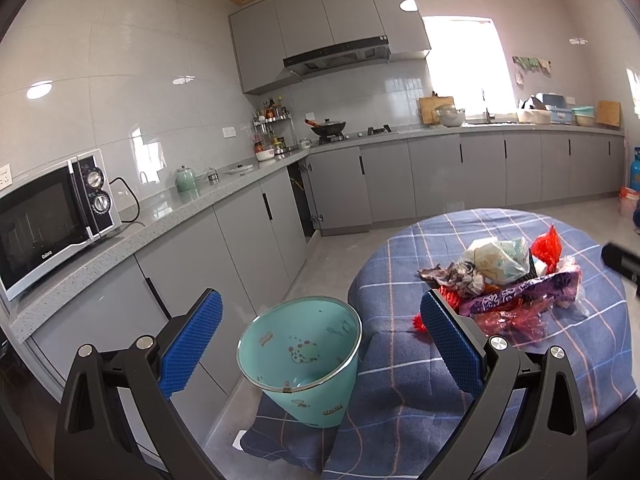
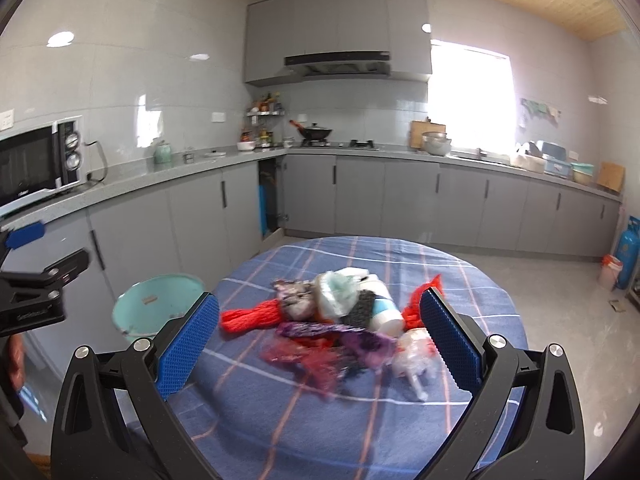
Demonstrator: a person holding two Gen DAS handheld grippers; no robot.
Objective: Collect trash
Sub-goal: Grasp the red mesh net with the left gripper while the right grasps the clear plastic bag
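A heap of trash (image 2: 340, 316) lies on a round table with a blue checked cloth (image 2: 360, 420): crumpled wrappers, red plastic, a purple packet, clear bags and a white cup. The same trash heap (image 1: 508, 280) shows right of centre in the left wrist view. A teal waste bin (image 1: 300, 356) stands at the table's left edge, its mouth tilted toward my left camera and nothing visible inside. My left gripper (image 1: 320, 344) is open, its fingers spread either side of the bin. My right gripper (image 2: 320, 340) is open in front of the heap, holding nothing. The teal bin (image 2: 156, 308) sits left of it.
Grey kitchen cabinets and a countertop (image 1: 192, 208) run along the left and back walls, with a microwave (image 1: 52, 220) at left. One corner cabinet door (image 2: 268, 196) stands open. A blue gas cylinder (image 2: 628, 252) and a small bucket stand on the floor at far right.
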